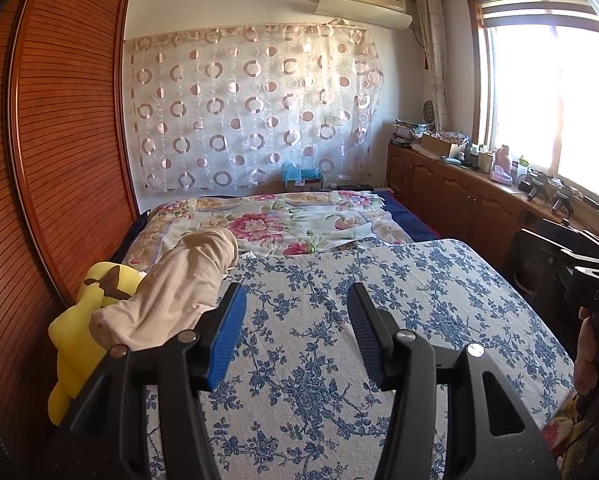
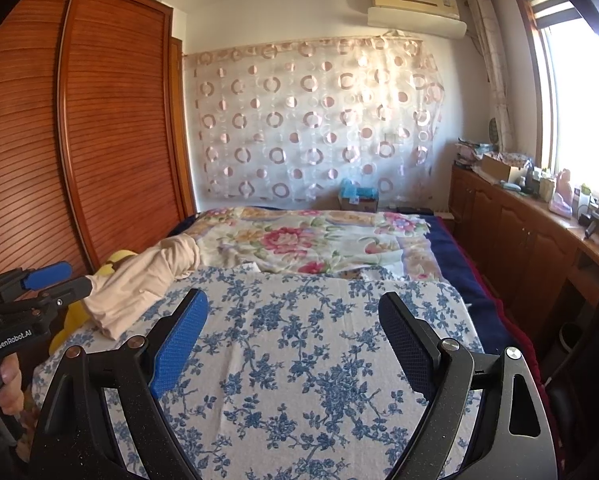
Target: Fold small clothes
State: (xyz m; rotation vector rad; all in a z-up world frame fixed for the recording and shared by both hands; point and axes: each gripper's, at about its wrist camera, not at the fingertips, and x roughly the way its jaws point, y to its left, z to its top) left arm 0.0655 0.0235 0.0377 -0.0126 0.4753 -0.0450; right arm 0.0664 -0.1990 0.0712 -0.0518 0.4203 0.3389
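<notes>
A crumpled beige garment [image 1: 179,292] lies bunched at the bed's left edge, draped partly over a yellow garment [image 1: 79,332].

Both views are lit by strong daylight from the window [image 1: 547,92] on the right, which is blown out to white with glare along its frame. The patterned curtain [image 2: 315,120] on the far wall is washed in warm, uneven light. The wardrobe [image 1: 59,140] on the left is left darker. Straight lines are bent heavily toward the edges, and the corners are blacked out. Focus is sharp throughout; no motion blur is seen.
</notes>
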